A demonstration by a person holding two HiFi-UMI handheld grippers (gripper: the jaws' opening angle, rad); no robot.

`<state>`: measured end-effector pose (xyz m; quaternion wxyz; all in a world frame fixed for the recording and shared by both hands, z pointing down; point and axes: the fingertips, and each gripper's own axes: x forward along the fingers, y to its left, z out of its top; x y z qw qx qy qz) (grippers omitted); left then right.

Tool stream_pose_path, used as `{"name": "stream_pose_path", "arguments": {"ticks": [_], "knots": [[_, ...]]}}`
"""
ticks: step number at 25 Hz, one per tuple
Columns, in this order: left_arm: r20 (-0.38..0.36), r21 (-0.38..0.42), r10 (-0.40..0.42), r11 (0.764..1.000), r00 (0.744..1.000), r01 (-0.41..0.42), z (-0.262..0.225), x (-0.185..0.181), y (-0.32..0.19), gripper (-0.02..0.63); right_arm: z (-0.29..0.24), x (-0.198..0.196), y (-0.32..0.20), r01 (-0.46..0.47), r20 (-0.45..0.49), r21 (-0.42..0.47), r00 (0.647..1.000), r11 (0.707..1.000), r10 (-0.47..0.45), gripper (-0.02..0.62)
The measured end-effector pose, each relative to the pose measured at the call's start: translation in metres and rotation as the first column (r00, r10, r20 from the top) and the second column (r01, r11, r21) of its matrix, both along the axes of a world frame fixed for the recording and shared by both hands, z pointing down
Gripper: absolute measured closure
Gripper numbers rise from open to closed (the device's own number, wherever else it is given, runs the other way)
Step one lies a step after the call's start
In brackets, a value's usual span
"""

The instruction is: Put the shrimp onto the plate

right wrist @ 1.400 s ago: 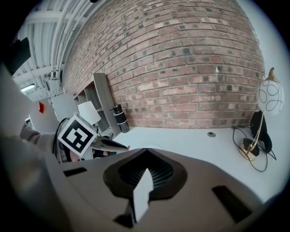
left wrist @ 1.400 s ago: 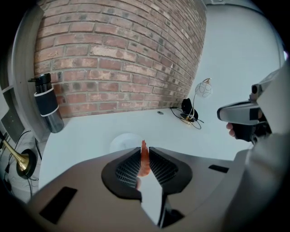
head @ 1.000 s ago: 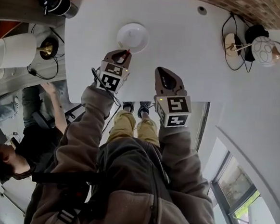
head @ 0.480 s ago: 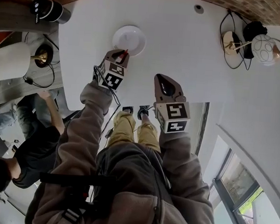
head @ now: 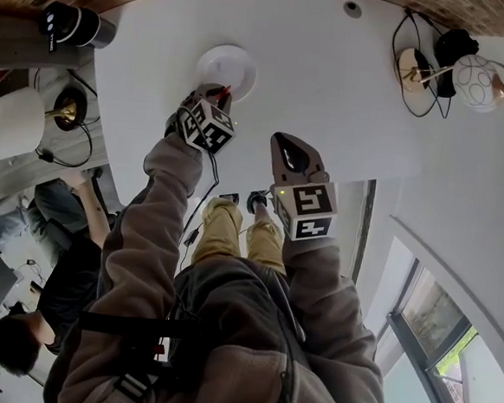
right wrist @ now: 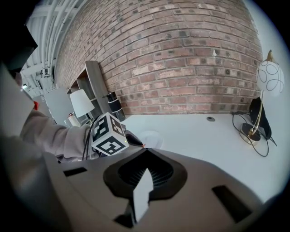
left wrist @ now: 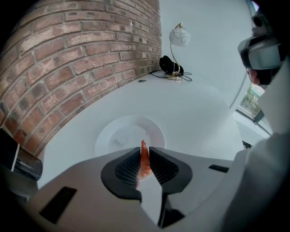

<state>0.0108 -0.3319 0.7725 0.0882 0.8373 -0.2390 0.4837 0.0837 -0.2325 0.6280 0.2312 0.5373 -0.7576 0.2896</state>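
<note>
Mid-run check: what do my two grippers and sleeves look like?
The left claw and right claw are grey wedge-shaped shells with black ribbed pads. Each carries a white cube with black square markers. A black cable trails from the left one. The sleeves are grey-brown fleece.

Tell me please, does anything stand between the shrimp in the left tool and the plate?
Nothing visible does. The left tool is shut on the shrimp, close to the near rim of the plate. The plate looks bare, and only white table lies around it.
</note>
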Motion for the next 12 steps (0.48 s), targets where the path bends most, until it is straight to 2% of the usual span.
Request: {"name": "stream_pose_path", "arguments": {"ticks": [6, 12], "knots": [[0.07, -0.037, 0.079, 0.996, 0.994, -0.077, 0.015, 0.003, 0.001, 0.541, 0.007, 0.001, 0.009, -0.023, 0.005, -0.025, 1.0, 0.999, 0.023, 0.595], [0.101, -0.034, 0.094, 0.995, 0.99, -0.091, 0.024, 0.003, -0.002, 0.541, 0.012, 0.004, 0.016, -0.035, -0.009, -0.023, 0.999, 0.999, 0.035, 0.594]]}}
